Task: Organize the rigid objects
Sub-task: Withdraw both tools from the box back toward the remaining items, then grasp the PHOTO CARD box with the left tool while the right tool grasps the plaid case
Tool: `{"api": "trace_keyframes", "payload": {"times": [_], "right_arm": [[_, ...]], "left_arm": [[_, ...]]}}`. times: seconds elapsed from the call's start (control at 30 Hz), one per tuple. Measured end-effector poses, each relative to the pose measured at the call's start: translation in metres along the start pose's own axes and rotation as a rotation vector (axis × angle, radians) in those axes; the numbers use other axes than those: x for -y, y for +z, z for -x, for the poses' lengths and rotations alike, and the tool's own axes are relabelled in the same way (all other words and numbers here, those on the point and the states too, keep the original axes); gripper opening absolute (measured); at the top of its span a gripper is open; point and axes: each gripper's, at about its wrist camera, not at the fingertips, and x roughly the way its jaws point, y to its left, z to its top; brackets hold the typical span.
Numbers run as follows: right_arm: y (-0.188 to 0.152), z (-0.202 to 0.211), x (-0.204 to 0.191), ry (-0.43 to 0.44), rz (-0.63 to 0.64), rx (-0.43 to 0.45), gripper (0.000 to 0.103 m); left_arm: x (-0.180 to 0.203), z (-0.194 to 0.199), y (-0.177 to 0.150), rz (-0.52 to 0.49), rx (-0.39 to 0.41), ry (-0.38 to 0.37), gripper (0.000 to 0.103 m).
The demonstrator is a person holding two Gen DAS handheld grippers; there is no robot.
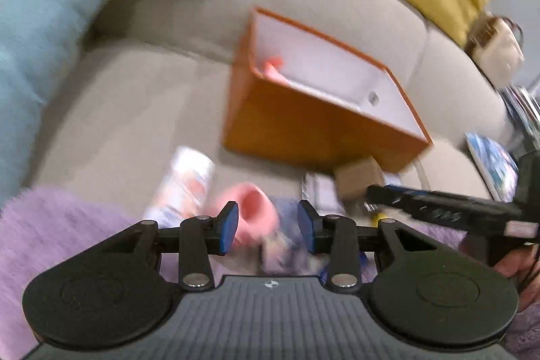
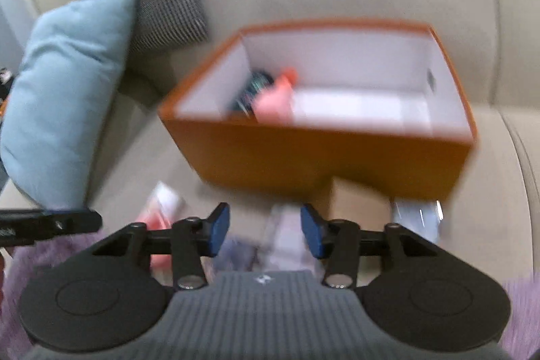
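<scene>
Your left gripper hangs part-open and empty, the pink cup just beyond its left pad, mouth facing you. Your right gripper, also part-open, holds nothing. The orange box lies ahead.

Matt orange cardboard box, woven beige cloth sofa, fluffy purple rug.

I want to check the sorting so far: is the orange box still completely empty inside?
No, the orange box already holds a pink object and a dark item at its left end.
</scene>
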Motion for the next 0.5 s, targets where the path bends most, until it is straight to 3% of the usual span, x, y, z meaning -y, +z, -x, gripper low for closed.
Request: {"api": "trace_keyframes", "payload": {"times": [0.07,0.2,0.33,0.5], "right_arm": [[-0.018,-0.002,0.005,-0.027,-0.006,-0.033,0.043],[-0.046,-0.011,0.012,-0.061,-0.013,-0.068,0.041],[-0.047,-0.018,0.027,-0.038,-0.094,-0.074,0.042],[-0.042,-0.032,0.033,-0.012,-0.119,-0.046,0.042]], "left_arm": [[0.009,-0.011,-0.008,-0.001,-0.037,-0.017,0.043],[0.024,-0.039,-0.014,-0.002,-0.095,0.028,0.044],[0.036,-0.062,-0.019,-0.035,-0.119,0.086,0.053],[0.032,-0.094,-0.024,-0.001,-0.172,0.173,0.053]]}}
